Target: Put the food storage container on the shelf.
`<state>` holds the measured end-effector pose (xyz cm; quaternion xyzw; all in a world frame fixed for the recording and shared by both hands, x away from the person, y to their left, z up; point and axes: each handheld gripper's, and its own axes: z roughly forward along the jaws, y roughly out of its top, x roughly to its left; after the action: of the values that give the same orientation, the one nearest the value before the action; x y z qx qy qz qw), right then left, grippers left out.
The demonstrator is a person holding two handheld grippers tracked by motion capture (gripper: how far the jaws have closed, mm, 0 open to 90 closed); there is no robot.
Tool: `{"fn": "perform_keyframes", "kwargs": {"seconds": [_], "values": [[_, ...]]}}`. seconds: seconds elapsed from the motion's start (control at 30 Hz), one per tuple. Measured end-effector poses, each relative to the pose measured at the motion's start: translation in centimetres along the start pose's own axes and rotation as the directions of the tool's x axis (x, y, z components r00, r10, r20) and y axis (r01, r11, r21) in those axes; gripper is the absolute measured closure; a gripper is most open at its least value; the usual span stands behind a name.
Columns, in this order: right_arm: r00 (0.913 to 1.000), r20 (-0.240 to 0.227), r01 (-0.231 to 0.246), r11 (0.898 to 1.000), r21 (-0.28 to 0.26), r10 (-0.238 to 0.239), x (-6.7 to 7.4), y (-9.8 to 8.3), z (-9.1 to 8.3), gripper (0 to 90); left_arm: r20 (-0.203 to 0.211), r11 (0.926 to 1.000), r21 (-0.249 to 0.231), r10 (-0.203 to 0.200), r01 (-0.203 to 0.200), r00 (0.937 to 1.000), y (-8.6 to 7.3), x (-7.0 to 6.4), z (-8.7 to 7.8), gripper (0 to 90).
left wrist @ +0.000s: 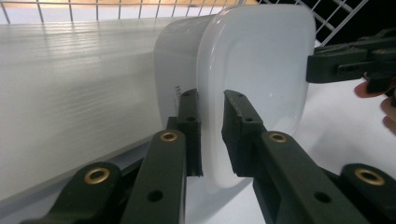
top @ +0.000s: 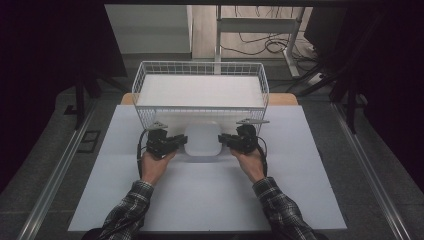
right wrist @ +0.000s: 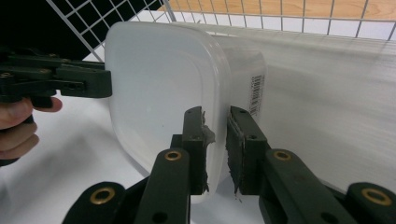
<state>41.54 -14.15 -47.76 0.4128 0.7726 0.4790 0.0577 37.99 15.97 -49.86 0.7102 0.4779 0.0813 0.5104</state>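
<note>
Here the white, rounded-square translucent plastic tub (top: 202, 140) sits just in front of the white wire basket (top: 200, 70), its opposite walls pinched by the left gripper (left wrist: 211, 135) and right gripper (right wrist: 215, 149). Thin slick rims could slip if one side lifts first.

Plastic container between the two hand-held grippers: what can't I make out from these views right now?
- Its underside: white plastic container faces the high view with its own top.
- Barcode label text: too small in the right gripper view.
- Far wall of the wire basket: cut off by the top edge in both gripper views.
</note>
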Motion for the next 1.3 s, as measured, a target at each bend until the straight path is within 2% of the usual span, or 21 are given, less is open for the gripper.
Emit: {"fn": "perform_keyframes", "kwargs": {"seconds": [0.2,0.3,0.4,0.53,0.57,0.6,0.63,0.8,0.93,0.97,1.07,1.1,1.2,1.3], "values": [[0.9991,0.012,0.04,0.999,0.0,-0.04,-0.1,0.4,0.2,74.7,-0.016,0.9985,-0.028,0.046,-0.046,0.9988,0.0,0.0,0.4,74.6],[0.9981,0.032,0.053,0.999,0.005,-0.053,0.0,0.7,0.6,71.6,-0.028,0.9968,-0.017,0.077,-0.077,0.9966,0.3,0.0,0.8,70.8],[0.9978,0.039,0.053,0.999,0.004,-0.053,-0.1,0.9,0.9,69.9,-0.022,0.9973,-0.019,0.071,-0.071,0.9973,0.4,0.3,0.9,68.8],[0.9986,0.036,0.039,0.999,-0.002,-0.039,-0.5,1.3,1.3,67.7,-0.039,0.9955,-0.033,0.088,-0.089,0.9954,0.7,0.5,1.1,66.3],[0.9984,0.043,0.036,0.999,-0.008,-0.035,-0.6,1.3,1.4,68.1,-0.063,0.9935,-0.024,0.109,-0.111,0.992,0.9,0.4,1.3,66.0],[0.9984,0.043,0.036,0.999,-0.008,-0.035,-0.6,1.3,1.4,68.1,-0.063,0.9935,-0.024,0.109,-0.111,0.992,0.9,0.4,1.3,64.6],[0.9943,0.079,0.073,0.997,-0.02,-0.072,-0.4,1.3,1.5,69.7,-0.078,0.9931,-0.029,0.111,-0.114,0.9907,1.1,0.5,1.5,64.0],[0.9829,0.139,0.127,0.991,-0.038,-0.121,0.1,1.5,1.9,69.6,-0.098,0.993,-0.043,0.105,-0.11,0.9896,1.6,0.9,2.0,60.0],[0.9805,0.158,0.126,0.991,-0.053,-0.117,-0.1,1.7,2.3,69.6,-0.12,0.9933,-0.044,0.101,-0.107,0.9877,1.9,1.1,2.3,57.5],[0.9808,0.162,0.119,0.991,-0.055,-0.109,-0.1,1.8,2.3,68.8,-0.123,0.993,-0.033,0.108,-0.113,0.9865,2.1,1.0,2.3,53.2],[0.9832,0.152,0.113,0.991,-0.07,-0.101,-0.2,1.9,2.0,66.8,-0.112,0.9918,-0.031,0.119,-0.124,0.9865,2.1,0.9,2.1,45.1],[0.9864,0.134,0.107,0.99,-0.087,-0.095,-0.1,1.9,1.4,66.7,-0.098,0.9926,-0.048,0.107,-0.112,0.9894,1.8,0.7,1.7,42.6],[0.9876,0.121,0.111,0.99,-0.081,-0.101,0.0,1.8,1.0,66.8,-0.076,0.9934,-0.05,0.1,-0.104,0.9921,1.4,0.5,1.2,36.4],[0.9882,0.107,0.118,0.99,-0.072,-0.11,0.2,1.3,0.6,67.9,-0.064,0.9931,-0.042,0.106,-0.109,0.9923,0.8,0.2,0.7,30.5]]}}
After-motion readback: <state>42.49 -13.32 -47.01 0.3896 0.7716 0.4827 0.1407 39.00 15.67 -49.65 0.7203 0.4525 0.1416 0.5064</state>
